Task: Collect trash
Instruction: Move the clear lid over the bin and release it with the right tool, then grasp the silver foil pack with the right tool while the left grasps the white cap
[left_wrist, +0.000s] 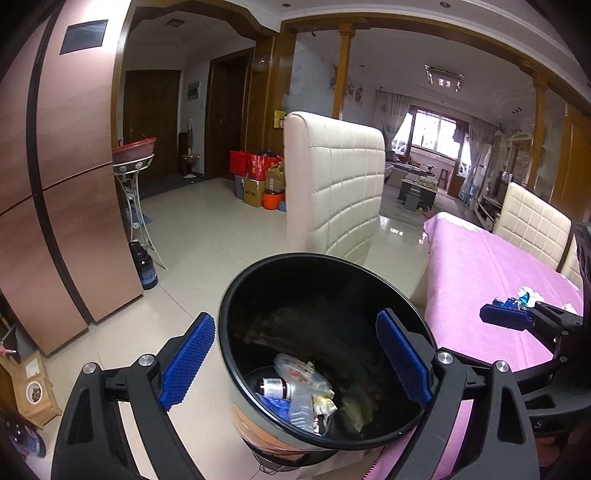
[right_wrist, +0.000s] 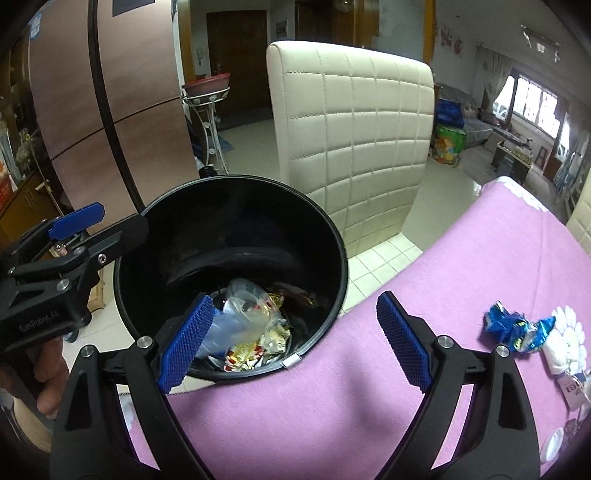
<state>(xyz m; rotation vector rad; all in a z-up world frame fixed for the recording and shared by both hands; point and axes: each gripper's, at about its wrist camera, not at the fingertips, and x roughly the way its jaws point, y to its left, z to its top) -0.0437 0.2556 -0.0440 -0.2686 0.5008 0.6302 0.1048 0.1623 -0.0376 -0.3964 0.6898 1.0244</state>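
Note:
A black round bin stands on the floor against the pink-clothed table. Inside lie a clear plastic bag, a small bottle and several wrappers. On the cloth, right of my right gripper, lies a crumpled blue wrapper beside a white crumpled thing. My left gripper is open above the bin's left side, nothing between its pads. My right gripper is open and empty over the table edge by the bin's rim; one of its fingers shows in the left wrist view.
A cream quilted chair stands just behind the bin, with a second chair at the table's far side. A brown fridge is to the left, with a metal stand bearing a red basin. A hand holds the left gripper.

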